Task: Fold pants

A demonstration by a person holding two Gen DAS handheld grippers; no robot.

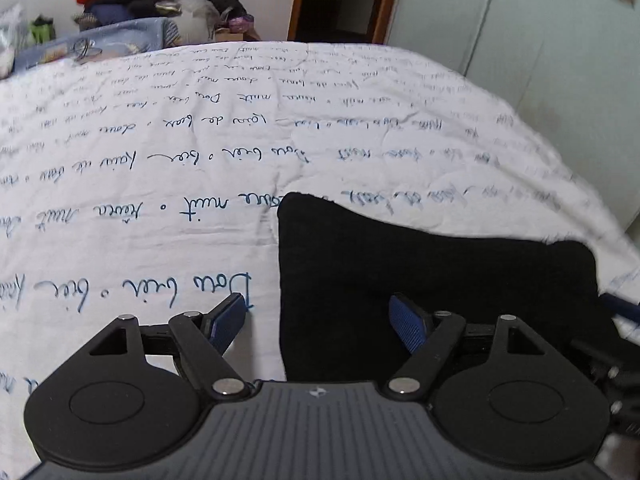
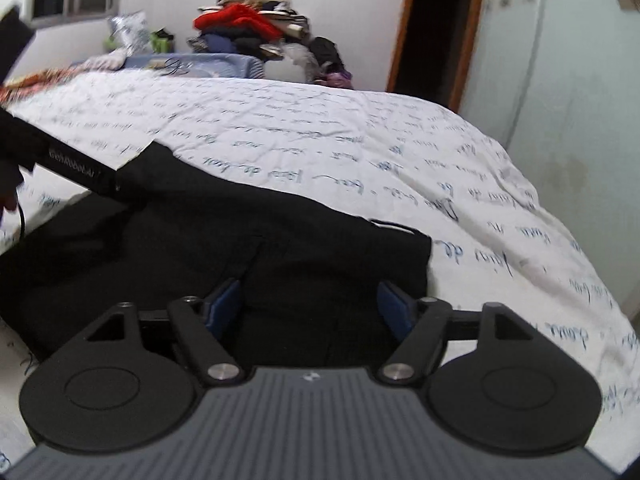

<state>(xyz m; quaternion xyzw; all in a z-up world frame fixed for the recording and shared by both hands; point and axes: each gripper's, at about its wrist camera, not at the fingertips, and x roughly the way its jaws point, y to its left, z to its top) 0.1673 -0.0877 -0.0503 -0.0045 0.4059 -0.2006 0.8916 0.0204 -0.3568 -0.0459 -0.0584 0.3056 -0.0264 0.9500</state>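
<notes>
Both claws [image 1: 318,322] [image 2: 310,306] gape above black pants [image 2: 224,248]; bedspread [image 1: 160,184] beyond.

Both views are evenly and softly lit, moderately bright, with a cool cast; the source of the light cannot be told. The white bedspread [image 1: 160,168] reads clearly in the left view, its printed script sharp nearby and smeared toward the far edge. The black pants [image 2: 200,248] swallow light, so folds barely show. The right view is softer overall, with blur on the bedspread's right side. Fisheye bending curves the door frame [image 2: 468,36] and wall, and the corners darken. Shadows are faint.
</notes>
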